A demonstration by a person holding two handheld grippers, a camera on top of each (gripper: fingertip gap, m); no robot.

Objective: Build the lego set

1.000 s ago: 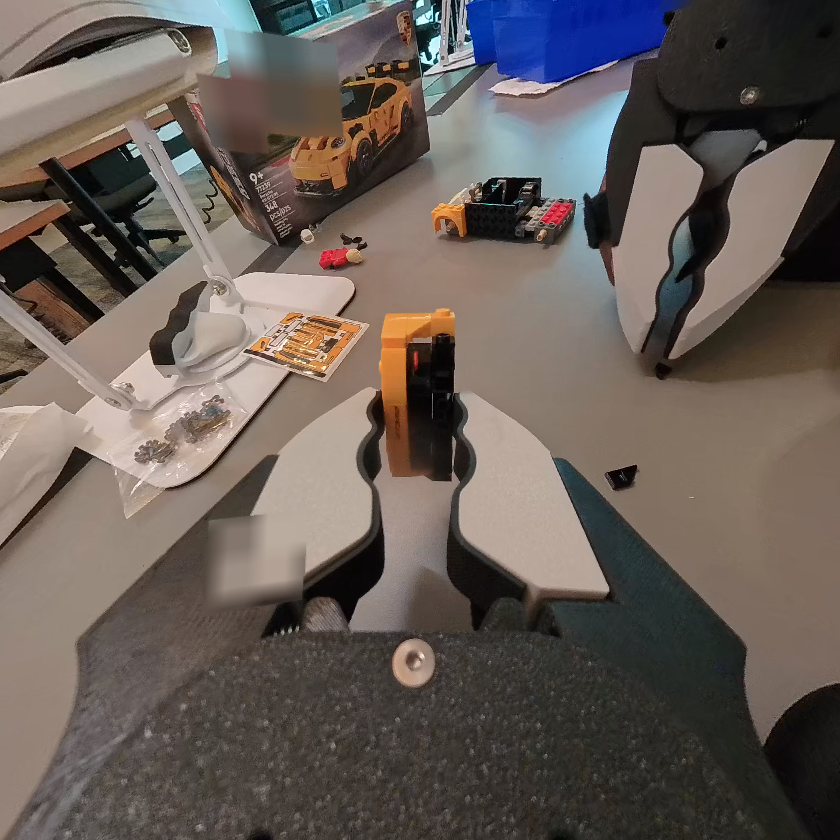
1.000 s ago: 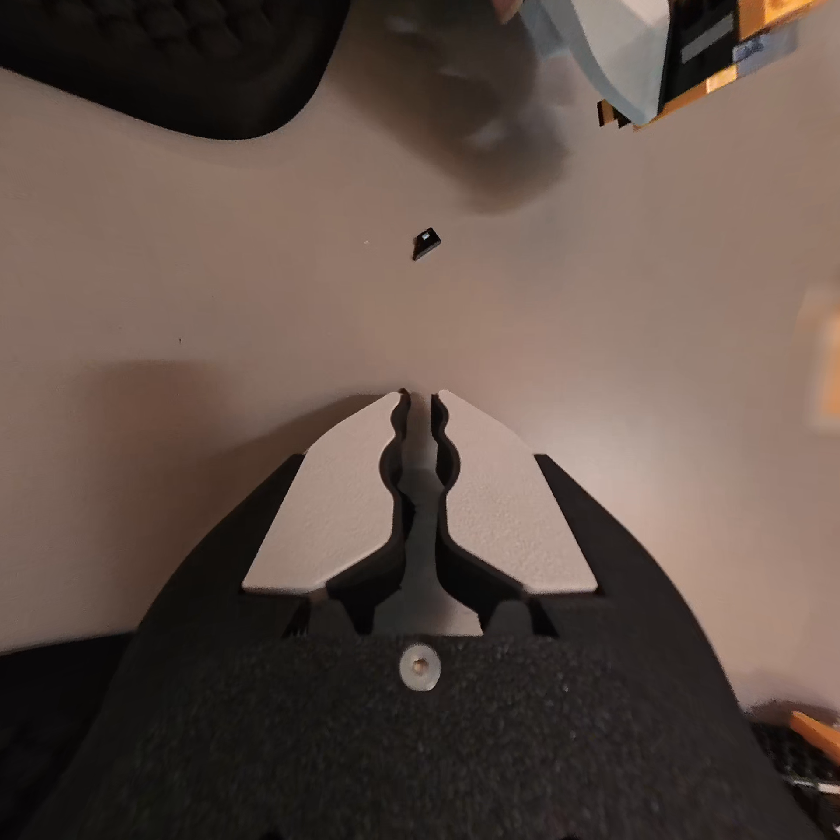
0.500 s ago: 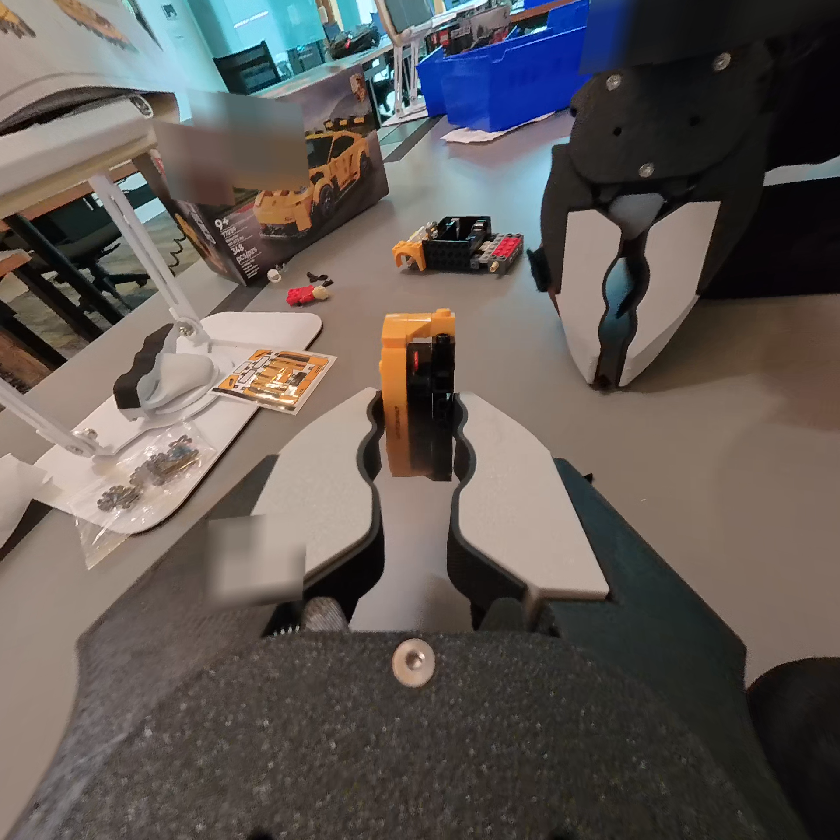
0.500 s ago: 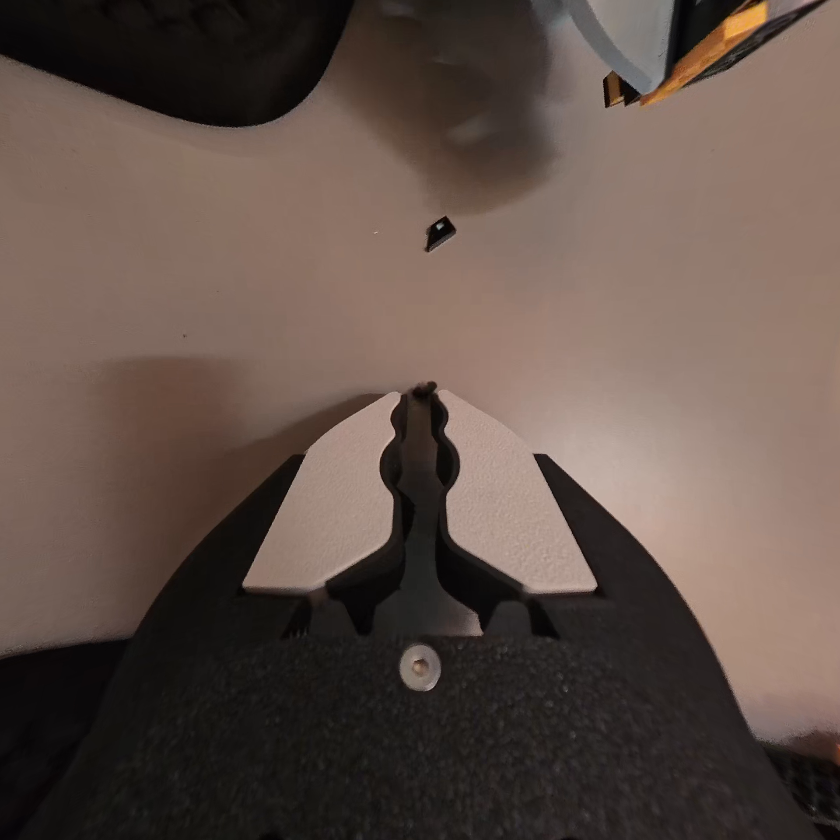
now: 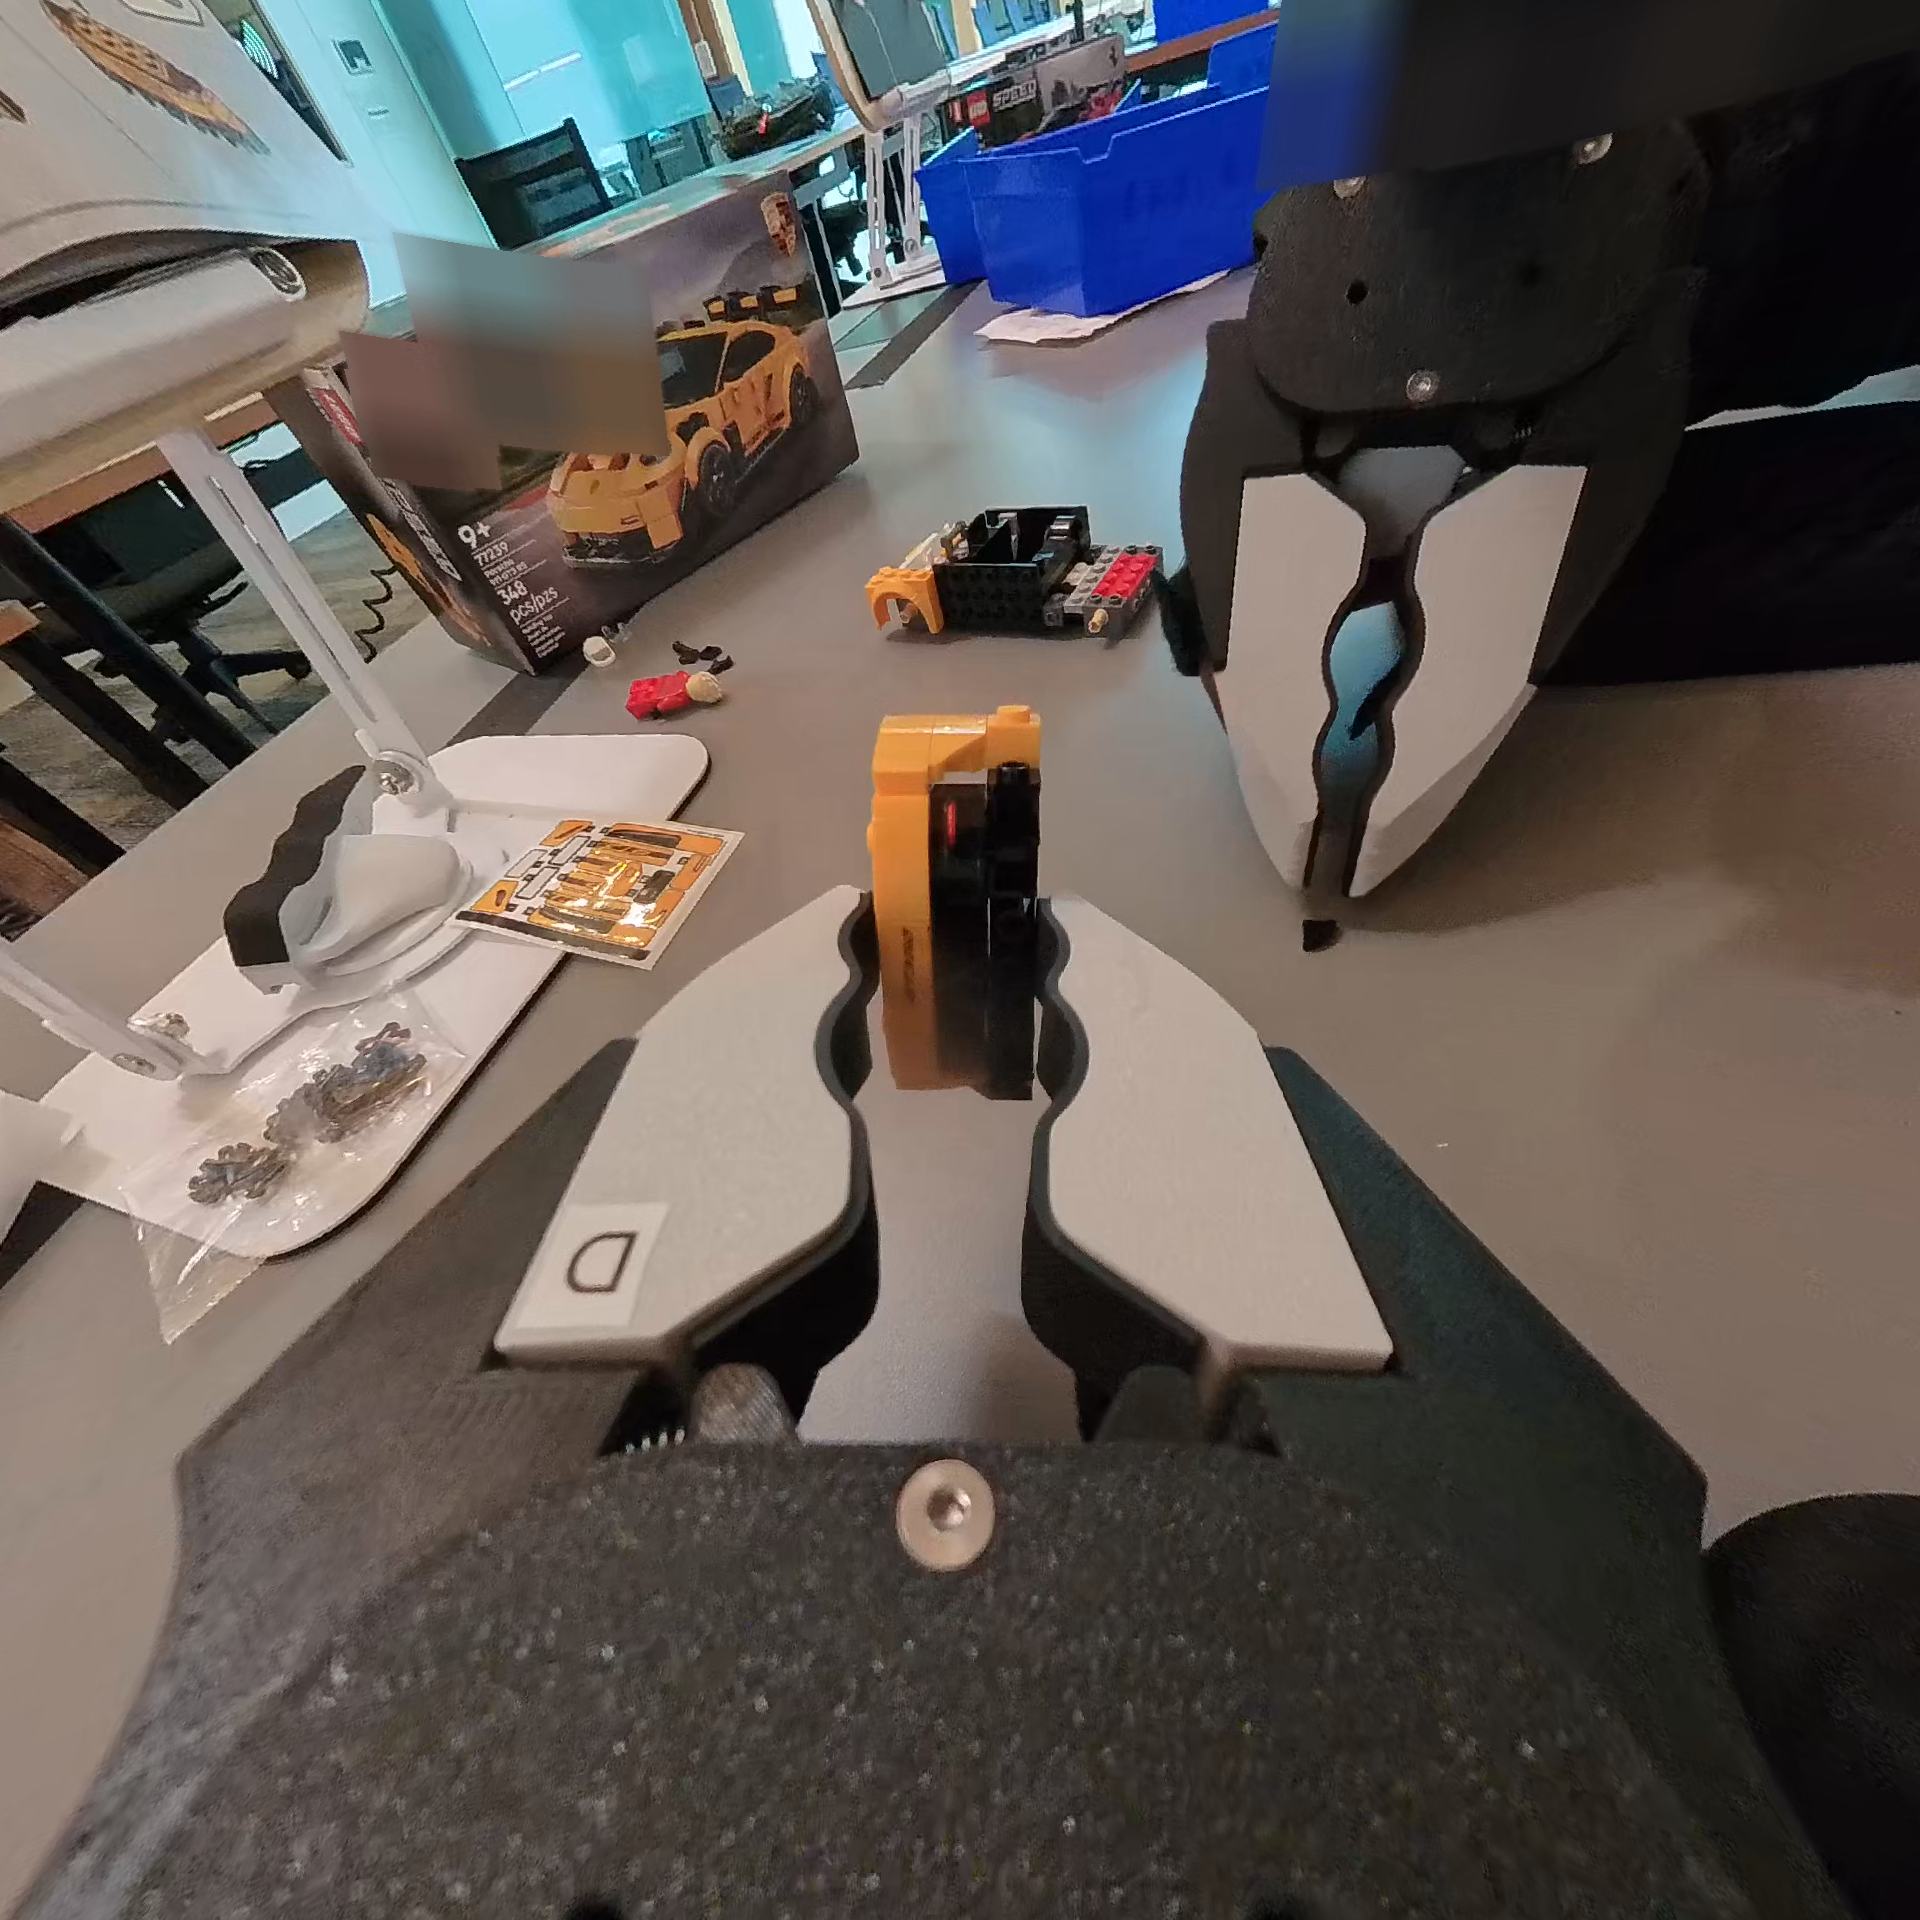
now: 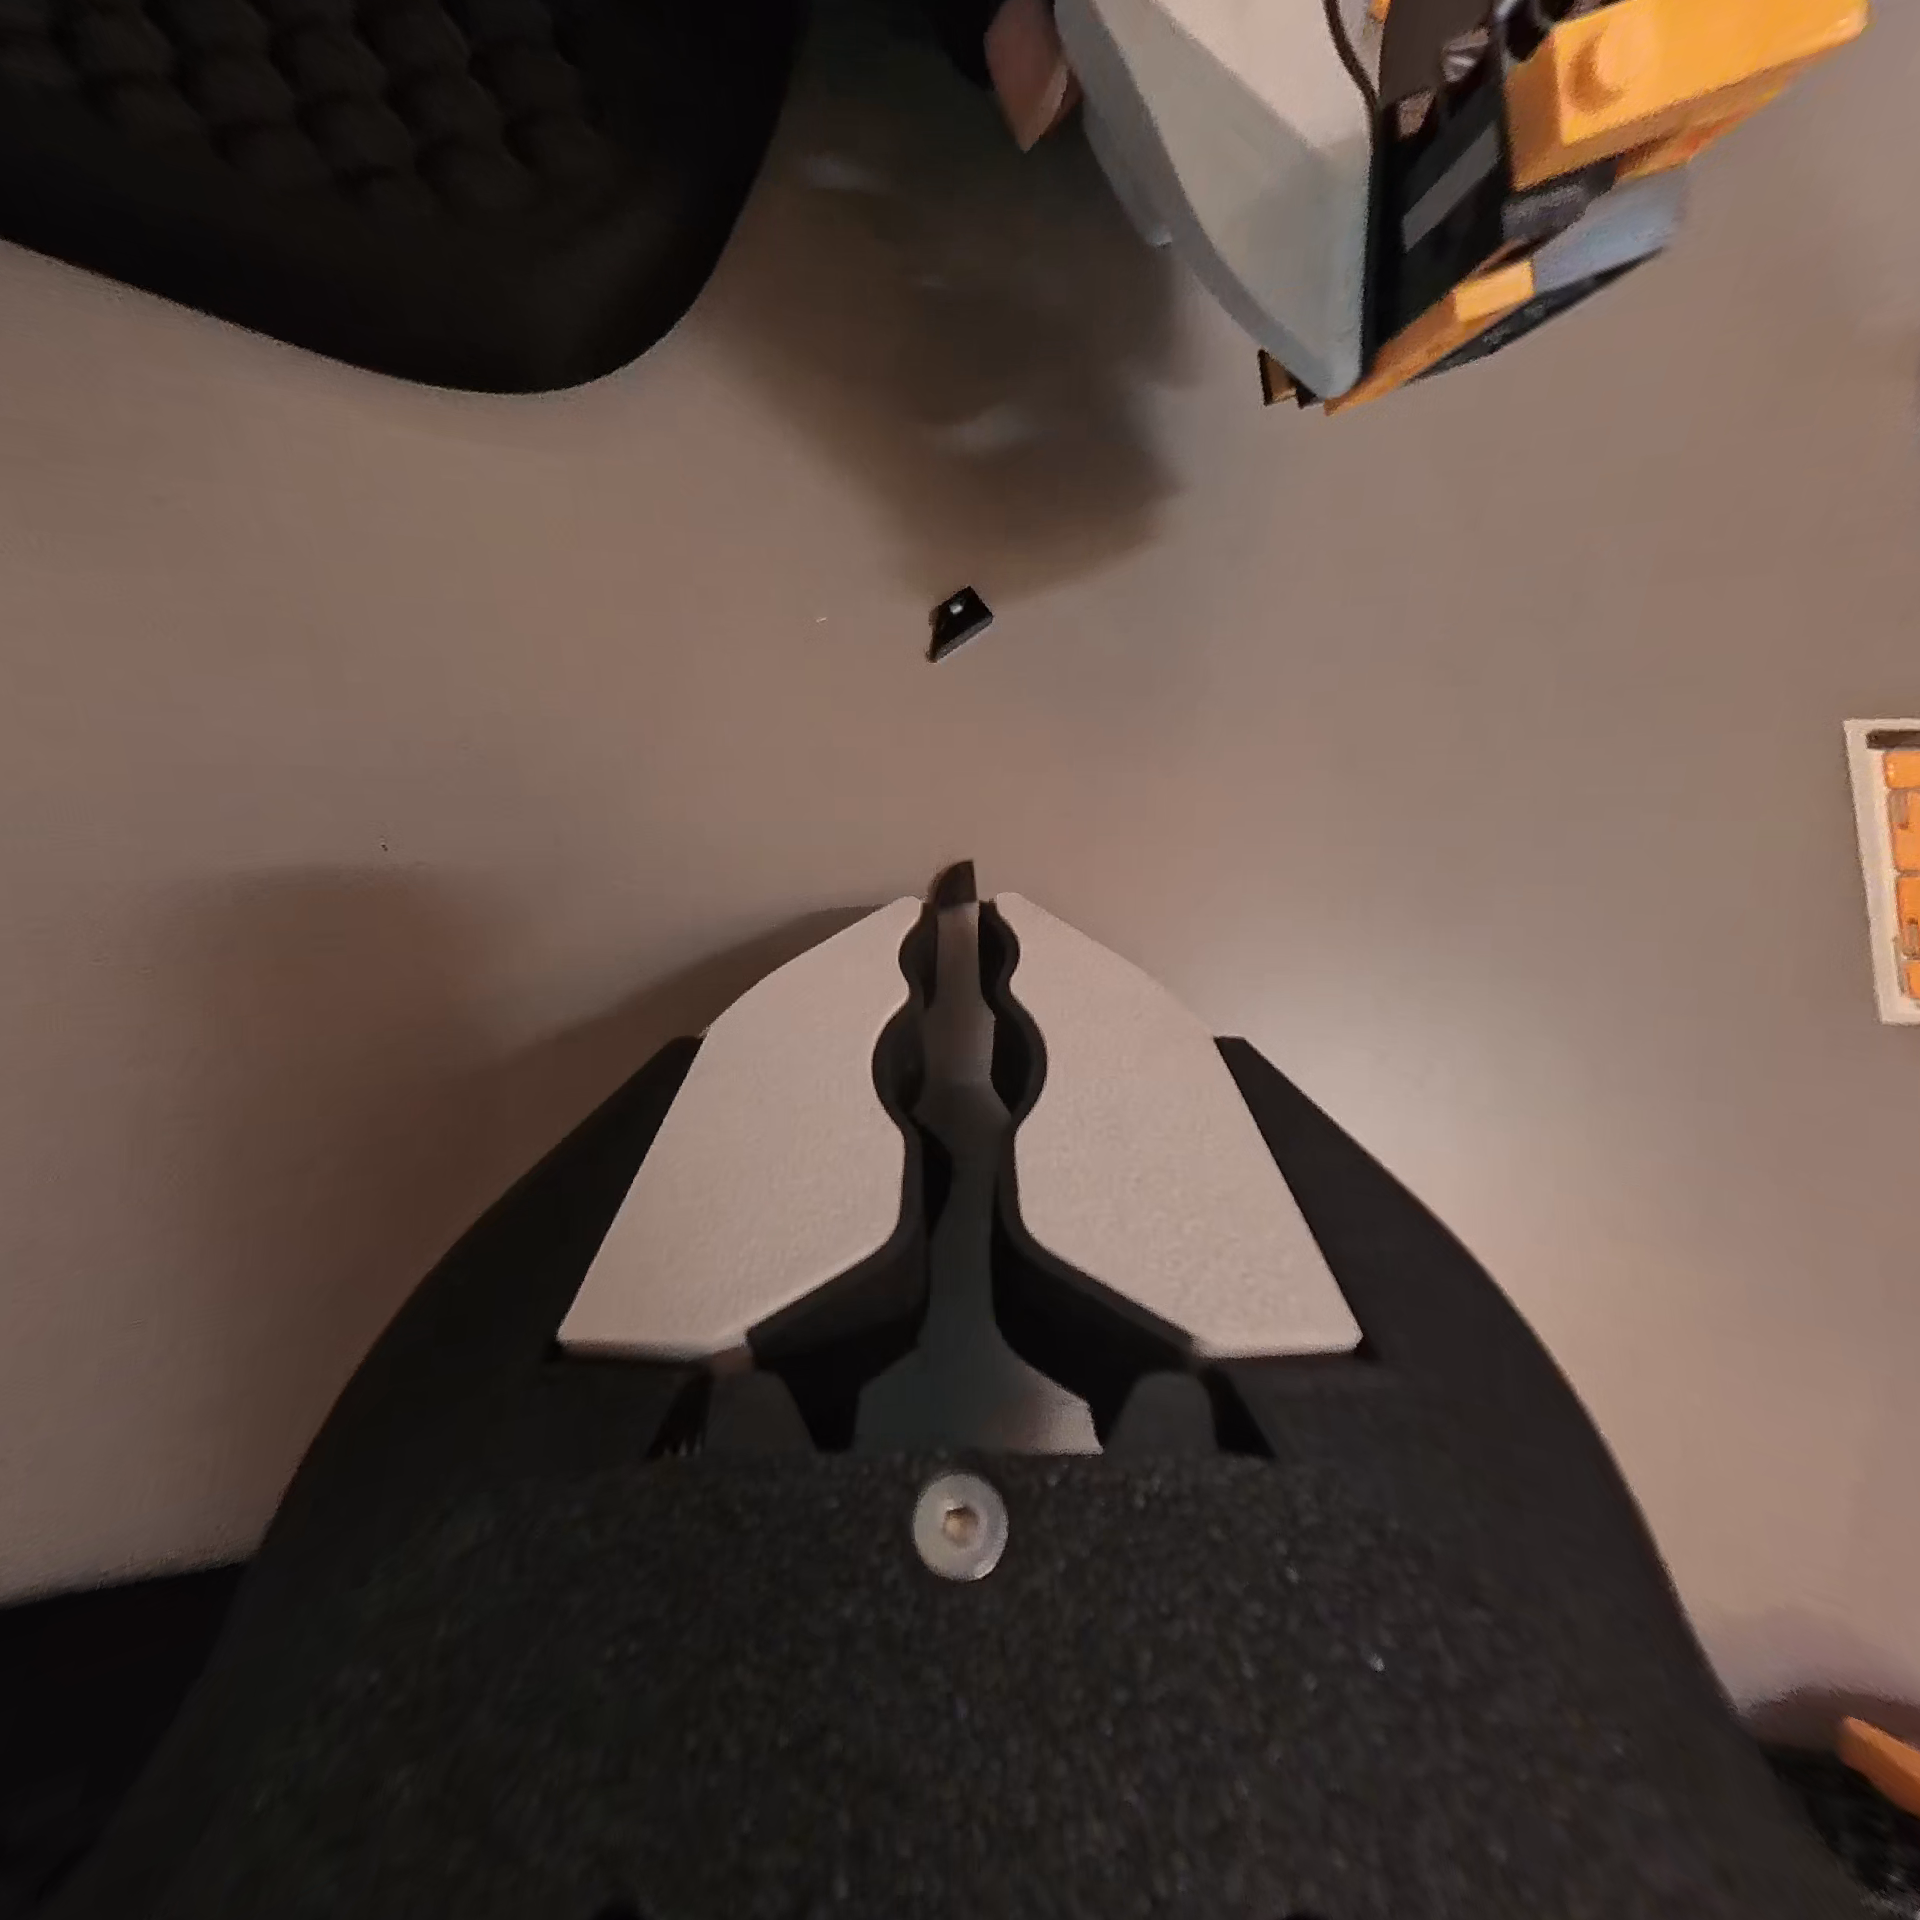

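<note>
Right tongs point(image 6: 961, 902), pinched on a tiny black lego bit point(image 6: 956, 885), sit right of the upright yellow-and-black lego chunk point(image 5: 954, 904) clamped in the left tongs point(image 5: 951, 935).

- The left wrist view is bright and evenly lit, with cool teal daylight in the background windows.
- The grey table point(image 5: 1558, 1091) carries soft shadows; glare glints off the sticker sheet point(image 5: 603, 878).
- The wide-angle lens bends the edges, so the set box point(image 5: 623, 457) leans.
- The right wrist view is dim and warm-toned, with a broad soft shadow lying left of the right gripper point(image 6: 961, 899).
- The orange and black assembly point(image 6: 1558, 187) at the top right is smeared and out of focus.
</note>
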